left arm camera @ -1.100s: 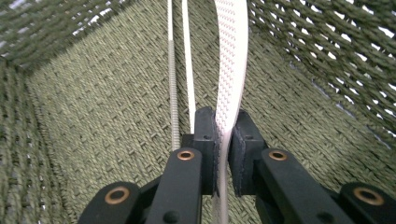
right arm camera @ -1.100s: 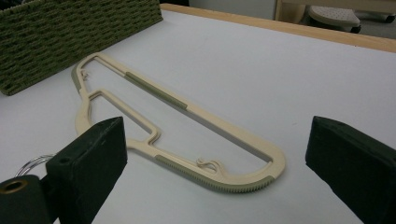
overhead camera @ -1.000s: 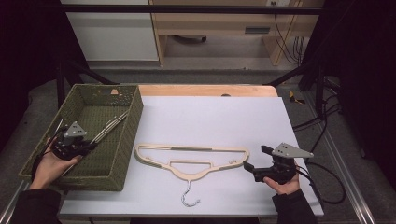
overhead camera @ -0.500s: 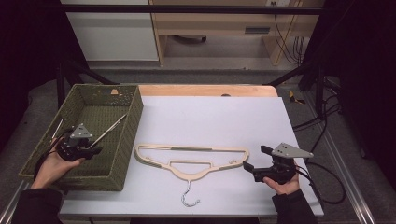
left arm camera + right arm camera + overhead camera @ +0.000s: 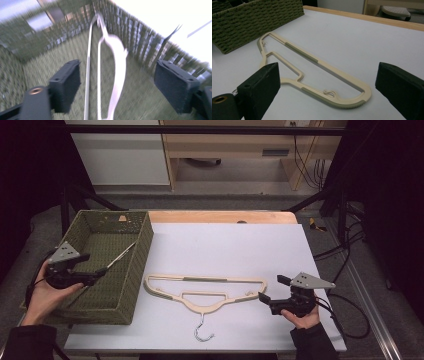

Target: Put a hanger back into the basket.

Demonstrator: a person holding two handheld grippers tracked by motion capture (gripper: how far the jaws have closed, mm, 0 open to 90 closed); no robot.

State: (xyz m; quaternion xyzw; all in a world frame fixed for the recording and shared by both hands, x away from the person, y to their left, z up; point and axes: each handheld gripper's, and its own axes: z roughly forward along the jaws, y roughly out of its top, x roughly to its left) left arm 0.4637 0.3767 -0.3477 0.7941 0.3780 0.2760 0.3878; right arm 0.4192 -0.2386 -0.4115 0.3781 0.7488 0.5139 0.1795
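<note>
Over the table, from the high view, my left claw (image 5: 102, 271) hangs above the green woven basket (image 5: 142, 251), and its jaws have just been opening, with nothing pinched between them. A pale hanger (image 5: 121, 254) leans inside the basket against its right wall, and I judge it to be just let go. My right claw (image 5: 263, 298) rests on the white table (image 5: 235, 245) at the right end of the cream hanger (image 5: 212, 289), jaws spread and not gripping. As I see it, the next step is to take this second hanger, and to do it well I should close on the thick end bar rather than the thin inner loop, then lift it level so the metal hook (image 5: 201, 331) does not drag.

Along my left claw's view, the pads (image 5: 65, 83) stand wide apart with the pale hanger (image 5: 117, 70) lying free between them on the basket floor. Motion blur smears the weave, and the hanger's lower end is cut off.

Along my right claw's view, the pads (image 5: 260, 86) frame the cream hanger (image 5: 317, 77), open and clear of it. Its hook is hidden behind my left jaw.
</note>
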